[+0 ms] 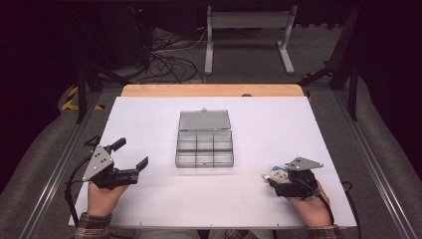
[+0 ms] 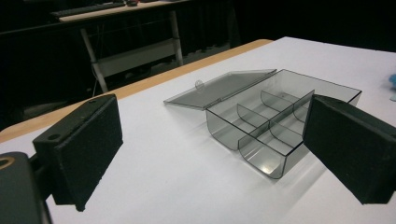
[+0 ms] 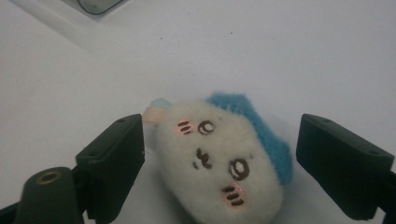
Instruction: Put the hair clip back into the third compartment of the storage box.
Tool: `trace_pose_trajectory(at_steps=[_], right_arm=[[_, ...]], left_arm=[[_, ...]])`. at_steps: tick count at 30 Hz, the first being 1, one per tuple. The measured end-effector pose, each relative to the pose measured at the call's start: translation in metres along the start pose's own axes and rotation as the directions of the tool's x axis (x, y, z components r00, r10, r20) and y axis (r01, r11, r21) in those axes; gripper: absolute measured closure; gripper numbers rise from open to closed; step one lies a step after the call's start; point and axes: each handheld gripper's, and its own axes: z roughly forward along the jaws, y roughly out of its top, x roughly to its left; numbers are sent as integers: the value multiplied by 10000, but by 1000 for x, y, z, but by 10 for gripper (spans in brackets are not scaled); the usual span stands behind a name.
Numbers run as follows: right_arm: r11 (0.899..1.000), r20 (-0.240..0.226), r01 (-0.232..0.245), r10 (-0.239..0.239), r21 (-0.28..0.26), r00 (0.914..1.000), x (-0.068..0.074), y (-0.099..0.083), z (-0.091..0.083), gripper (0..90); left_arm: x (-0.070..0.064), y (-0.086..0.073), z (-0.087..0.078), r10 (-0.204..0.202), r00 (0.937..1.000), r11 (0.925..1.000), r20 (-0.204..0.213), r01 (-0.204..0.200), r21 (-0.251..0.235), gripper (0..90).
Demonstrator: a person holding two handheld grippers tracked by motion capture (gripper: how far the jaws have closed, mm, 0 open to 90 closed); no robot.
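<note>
We see the white table [image 1: 149,199] evenly lit from above, its dark surroundings dim; the near plush toy [image 3: 224,158] appears softly blurred.

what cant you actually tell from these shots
- Plush toy: its lower part is cut off by the bottom edge of the right gripper view; in the high view the right gripper covers most of it.
- Clear box: whether its compartments hold anything small; the left gripper's jaw covers one corner.
</note>
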Motion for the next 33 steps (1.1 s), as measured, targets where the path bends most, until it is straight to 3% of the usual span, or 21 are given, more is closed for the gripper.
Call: trace_pose_trajectory(at_steps=[16,33], right_arm=[[9991,-106,333,-330,279,9994,0,0,3,358],[9994,-150,105,-110,-331,9998,1,5,0,405]], left_arm=[[-1,0,0,-62,10000,10000,52,62,-28,55],[-1,0,1,-56,10000,10000,81,56,-5,55]])
